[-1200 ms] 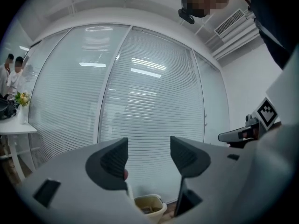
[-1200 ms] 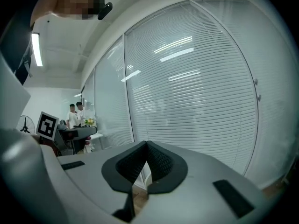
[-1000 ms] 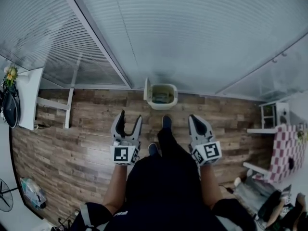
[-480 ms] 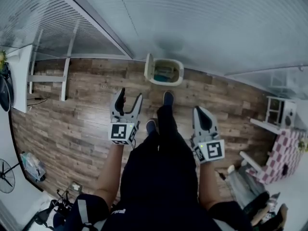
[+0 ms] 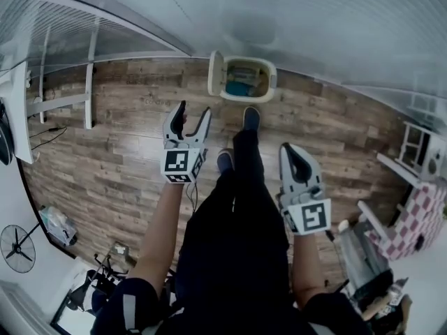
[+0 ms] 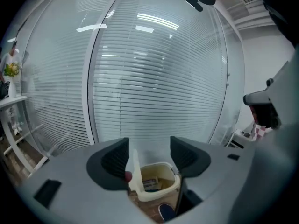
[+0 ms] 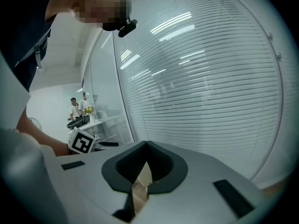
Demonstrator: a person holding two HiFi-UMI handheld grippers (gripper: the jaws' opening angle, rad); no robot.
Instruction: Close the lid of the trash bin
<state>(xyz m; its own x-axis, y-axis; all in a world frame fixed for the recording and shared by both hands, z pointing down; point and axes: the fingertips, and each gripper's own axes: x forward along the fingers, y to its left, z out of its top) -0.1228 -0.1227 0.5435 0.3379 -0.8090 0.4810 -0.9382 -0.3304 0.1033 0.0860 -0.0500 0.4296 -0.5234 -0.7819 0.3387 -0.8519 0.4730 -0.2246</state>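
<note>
Bin (image 5: 243, 98) position: it stands on the wood floor (image 5: 105, 152) against the blind-covered glass wall (image 5: 314, 19), straight ahead of me and beyond my forward shoe (image 5: 251, 117). The opening faces up and I see some contents inside.

Lid (image 5: 215, 73): open, upright on edge along the bin's left side. Its long axis runs away from me, toward the wall. I judge it must swing to the right, over the opening, to close.

Left gripper (image 5: 193, 114): the nearer one, short of the bin and a little to its left, well apart from it. Its fingers are spread with nothing between them. In the left gripper view the bin (image 6: 156, 193) sits framed in the gap, with the lid (image 6: 135, 171) just inside the left jaw. The gripper is therefore aimed at the bin, with the lid on its left edge of approach.

Right gripper (image 5: 288, 152): farther back, beside my right leg. Its fingers are pressed together on nothing, as the right gripper view (image 7: 145, 164) confirms.

Assessment: the left gripper is better placed. It should reach the lid's outer, left face and push rightward.
</note>
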